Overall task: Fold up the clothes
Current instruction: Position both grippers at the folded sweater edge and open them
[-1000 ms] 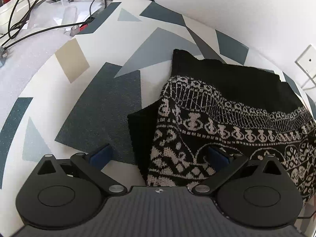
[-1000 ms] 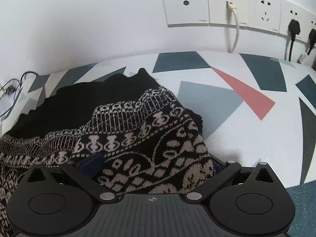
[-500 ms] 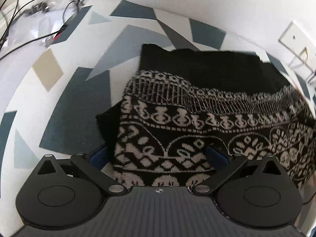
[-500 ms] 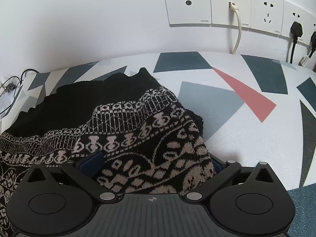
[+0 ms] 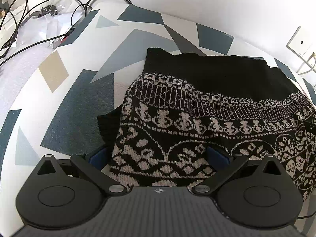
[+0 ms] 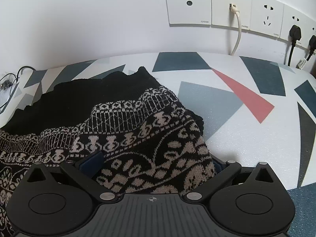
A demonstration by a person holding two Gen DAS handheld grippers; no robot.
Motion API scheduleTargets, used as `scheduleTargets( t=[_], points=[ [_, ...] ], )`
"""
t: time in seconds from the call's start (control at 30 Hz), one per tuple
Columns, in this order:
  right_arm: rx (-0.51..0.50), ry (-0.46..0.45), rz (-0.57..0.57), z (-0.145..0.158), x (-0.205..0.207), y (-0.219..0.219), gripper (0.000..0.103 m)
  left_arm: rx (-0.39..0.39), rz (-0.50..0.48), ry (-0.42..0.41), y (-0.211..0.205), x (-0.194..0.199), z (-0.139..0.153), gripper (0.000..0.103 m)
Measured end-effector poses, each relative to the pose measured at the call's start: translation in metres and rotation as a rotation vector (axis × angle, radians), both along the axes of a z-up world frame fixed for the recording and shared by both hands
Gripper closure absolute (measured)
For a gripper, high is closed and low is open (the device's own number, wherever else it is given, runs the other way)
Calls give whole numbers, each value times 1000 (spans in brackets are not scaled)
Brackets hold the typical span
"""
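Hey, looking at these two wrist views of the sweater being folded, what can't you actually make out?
- Left tongs: sweater drapes between the blue pads, so whether they pinch it is hidden.
- Right tongs: same; the right pad is mostly covered by knit.
- Sweater's near edge: hidden behind both tong bodies.
- Cables, left view: blurred and cut off at the corner.

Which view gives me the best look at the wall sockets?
Right wrist: the wall sockets run along the wall in plain sight, with plugs and a white cable visible. Left wrist catches only one plate at its right edge.
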State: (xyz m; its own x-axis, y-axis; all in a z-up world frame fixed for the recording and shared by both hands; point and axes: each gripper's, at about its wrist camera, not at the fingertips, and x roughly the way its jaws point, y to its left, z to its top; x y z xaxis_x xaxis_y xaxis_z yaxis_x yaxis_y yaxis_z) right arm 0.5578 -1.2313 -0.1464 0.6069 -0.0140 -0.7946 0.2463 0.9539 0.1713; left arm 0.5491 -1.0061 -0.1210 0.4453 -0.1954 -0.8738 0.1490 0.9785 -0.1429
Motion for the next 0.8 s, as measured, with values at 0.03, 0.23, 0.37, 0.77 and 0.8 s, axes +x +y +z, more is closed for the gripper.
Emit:
scheduleTargets(
  t=[0.03, 0.23, 0.37, 0.77, 0.8],
  points=[
    [0, 1, 0, 0, 0, 0, 1, 1, 2, -1, 0, 0, 0, 0],
    [-5, -1, 2, 0, 0, 1, 1, -7, 1, -18, 1, -3, 0, 0],
    [-6, 0, 3, 0, 0, 1, 1, -12, -14, -44, 3, -6, -1, 0],
    [-10, -10, 9, -1, -1, 2, 1, -41, -61, -27, -11, -6, 2, 4],
    [-10, -13, 9, -1, -2, 2, 1, -62, -72, -17, -13, -5, 3, 4]
  ],
)
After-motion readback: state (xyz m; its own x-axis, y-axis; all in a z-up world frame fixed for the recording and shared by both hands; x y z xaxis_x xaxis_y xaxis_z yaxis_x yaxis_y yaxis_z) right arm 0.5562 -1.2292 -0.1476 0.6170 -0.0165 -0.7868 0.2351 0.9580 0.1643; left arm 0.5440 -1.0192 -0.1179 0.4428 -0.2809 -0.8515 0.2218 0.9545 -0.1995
